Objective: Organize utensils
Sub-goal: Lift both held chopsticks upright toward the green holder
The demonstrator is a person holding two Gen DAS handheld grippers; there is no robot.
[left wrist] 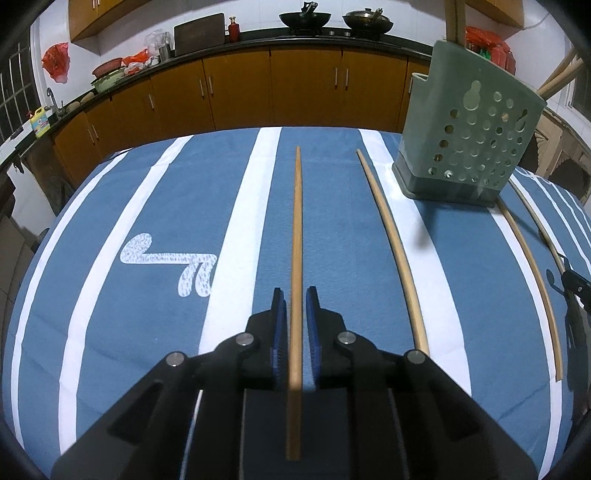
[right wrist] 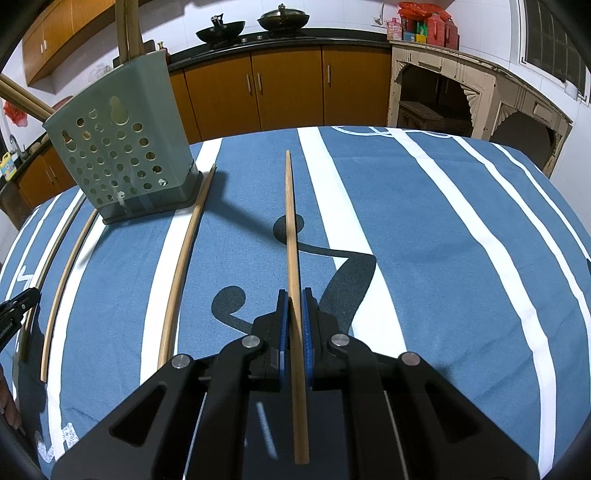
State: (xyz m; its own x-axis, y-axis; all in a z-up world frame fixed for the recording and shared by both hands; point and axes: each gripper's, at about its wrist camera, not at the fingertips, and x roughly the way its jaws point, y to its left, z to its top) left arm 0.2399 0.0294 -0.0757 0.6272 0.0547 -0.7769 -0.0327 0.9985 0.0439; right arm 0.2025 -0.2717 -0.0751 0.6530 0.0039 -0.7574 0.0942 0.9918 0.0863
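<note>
On the desk [left wrist: 110, 206], covered by a blue cloth with white stripes, chopsticks are lying in rough parallel lines beside a green perforated holder [left wrist: 469, 144].

In the left wrist view, the left claw [left wrist: 296, 295] is sitting with its blue pads slightly apart, a chopstick [left wrist: 297, 229] running between them. A narrow gap is showing on each side of the stick, so the pads are not pressing on it. The stick is lying along the cloth, pointing away from the camera. To its right, a 2nd chopstick [left wrist: 391, 236] is lying on a white stripe, and 2 more [left wrist: 532, 266] are lying farther right, past the holder's base.

In the right wrist view, the right claw [right wrist: 294, 293] is closed on another chopstick [right wrist: 291, 221], its pads pressing both sides. The stick's far end is pointing away over the cloth; whether it is touching the cloth I cannot tell. The holder [right wrist: 122, 147] is standing upright at far left, with wooden sticks [right wrist: 127, 29] rising out of its top. A chopstick [right wrist: 184, 266] is lying just beside the holder's base.
</note>
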